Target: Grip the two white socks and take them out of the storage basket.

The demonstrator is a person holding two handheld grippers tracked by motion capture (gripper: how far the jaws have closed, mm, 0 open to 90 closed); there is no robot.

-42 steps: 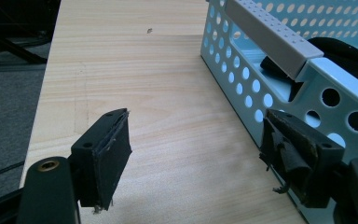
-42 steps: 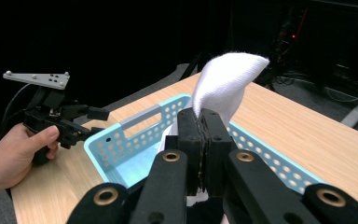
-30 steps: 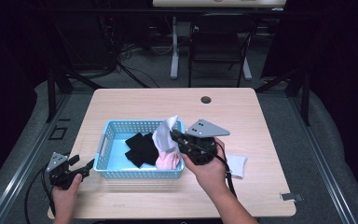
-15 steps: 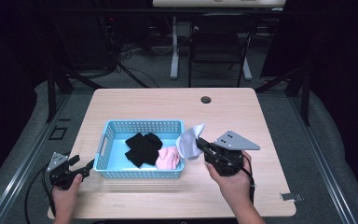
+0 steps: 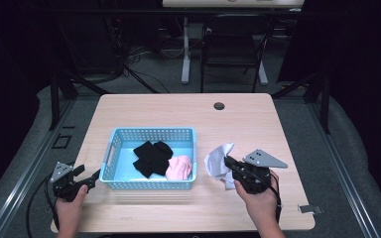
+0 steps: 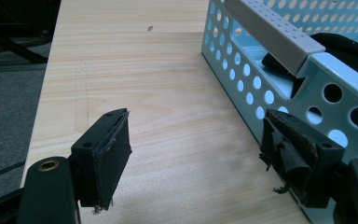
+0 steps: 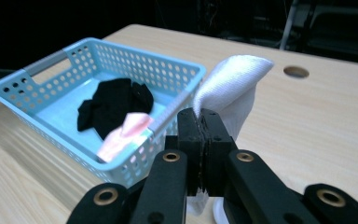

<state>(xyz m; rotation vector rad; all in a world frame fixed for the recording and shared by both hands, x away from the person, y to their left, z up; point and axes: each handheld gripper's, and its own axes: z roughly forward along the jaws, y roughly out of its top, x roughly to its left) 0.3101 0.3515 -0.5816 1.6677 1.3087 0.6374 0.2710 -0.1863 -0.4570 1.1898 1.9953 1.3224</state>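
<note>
At the far left we see the left hand [image 5: 68,208] come in from the bottom edge, holding the left gripper [image 5: 90,179] low over the desk [image 5: 258,119] just beside the short left end of the blue basket [image 5: 151,134]. In the left gripper view its jaws stand wide apart with only bare wood between them, the right one close against the basket's perforated wall. It sits where it did a second ago.

Inside the basket lie a black cloth [image 5: 151,157] and, touching its right side, a pink cloth [image 5: 179,167] against the near wall.

Right of the basket, the right hand [image 5: 258,201] grips the right gripper [image 5: 230,166], pointing it left toward the basket. Its jaws are pressed together on a white cloth [image 5: 219,159], which bulges up above them in the right gripper view. A second ago this gripper held the cloth over the basket; now we find both outside it, above the desk by its right wall.
</note>
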